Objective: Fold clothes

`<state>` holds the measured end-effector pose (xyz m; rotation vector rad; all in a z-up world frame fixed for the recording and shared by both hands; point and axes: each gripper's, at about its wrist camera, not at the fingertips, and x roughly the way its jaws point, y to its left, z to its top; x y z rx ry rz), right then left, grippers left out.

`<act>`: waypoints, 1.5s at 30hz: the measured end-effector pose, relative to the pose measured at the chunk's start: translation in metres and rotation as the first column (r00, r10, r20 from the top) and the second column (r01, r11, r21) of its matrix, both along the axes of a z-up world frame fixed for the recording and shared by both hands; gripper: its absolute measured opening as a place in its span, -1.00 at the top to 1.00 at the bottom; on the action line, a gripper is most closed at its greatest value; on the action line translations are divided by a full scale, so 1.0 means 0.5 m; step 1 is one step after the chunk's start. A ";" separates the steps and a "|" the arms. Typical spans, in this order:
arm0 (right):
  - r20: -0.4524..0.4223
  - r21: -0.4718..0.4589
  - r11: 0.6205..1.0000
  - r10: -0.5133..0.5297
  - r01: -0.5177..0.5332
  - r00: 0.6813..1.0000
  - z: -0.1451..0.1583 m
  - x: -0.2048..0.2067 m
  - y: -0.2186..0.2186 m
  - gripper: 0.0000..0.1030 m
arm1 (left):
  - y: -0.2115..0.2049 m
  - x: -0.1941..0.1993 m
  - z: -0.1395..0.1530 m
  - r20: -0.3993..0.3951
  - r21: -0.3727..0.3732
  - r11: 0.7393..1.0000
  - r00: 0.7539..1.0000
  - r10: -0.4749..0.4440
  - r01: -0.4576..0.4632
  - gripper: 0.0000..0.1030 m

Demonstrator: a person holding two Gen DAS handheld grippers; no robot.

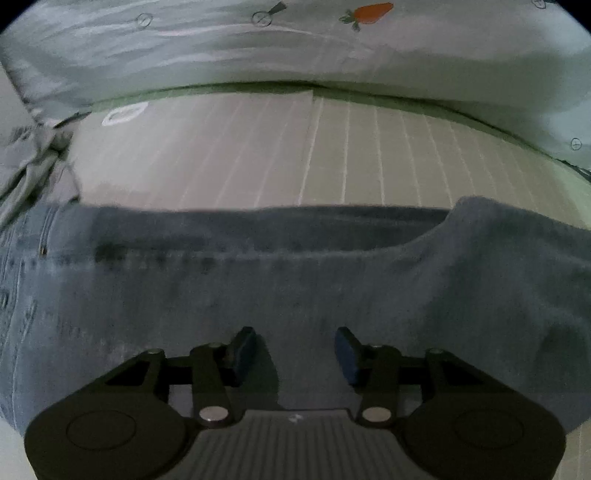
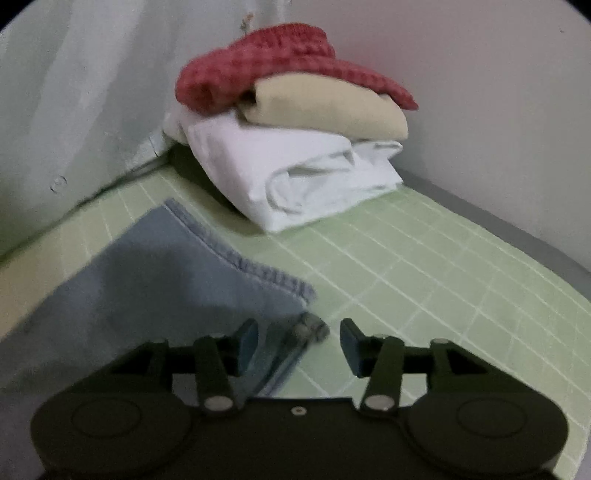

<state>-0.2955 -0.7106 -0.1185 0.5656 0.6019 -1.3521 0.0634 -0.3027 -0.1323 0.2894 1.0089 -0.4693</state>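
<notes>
- Denim, blue-grey and faded, fills the lower half of my left view: the jeans (image 1: pixel 295 280) lie across the green gridded mat (image 1: pixel 369 155), their near and left parts cut off by the frame edge.
- My left claw (image 1: pixel 295 354) hangs above the denim with its jaws parted and nothing between the pads; whether the tips touch the cloth I cannot tell.
- My right claw (image 2: pixel 299 345) is also partly open. A folded hem corner of the jeans (image 2: pixel 147 280) lies between the pads, nearer the left one, but neither pad presses on it.
- A pile of clothes (image 2: pixel 295 147) sits near the mat's far corner: red knit on top, beige in the middle, white beneath. Its back is hidden against the wall.
- Pale cloth (image 1: pixel 258 48) printed with a carrot (image 1: pixel 369 13) rises behind the mat; both views are blurred, and no writing or label can be read.
</notes>
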 end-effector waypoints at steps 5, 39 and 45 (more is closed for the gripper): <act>0.038 0.023 0.999 0.034 -0.035 0.999 -0.019 0.006 -0.031 0.03 | 0.011 -0.006 -0.004 -0.018 -0.013 0.999 0.999 0.047 -0.047 -0.13; -0.296 -0.029 0.979 0.186 -0.203 0.937 -0.008 0.133 0.082 -0.53 | 0.130 0.078 0.052 0.095 -0.075 0.976 0.973 0.212 -0.206 -0.36; -0.266 0.014 0.958 0.278 -0.285 0.923 -0.011 0.204 0.158 -0.61 | 0.132 0.158 0.032 0.104 -0.022 0.971 0.966 0.238 -0.237 -0.53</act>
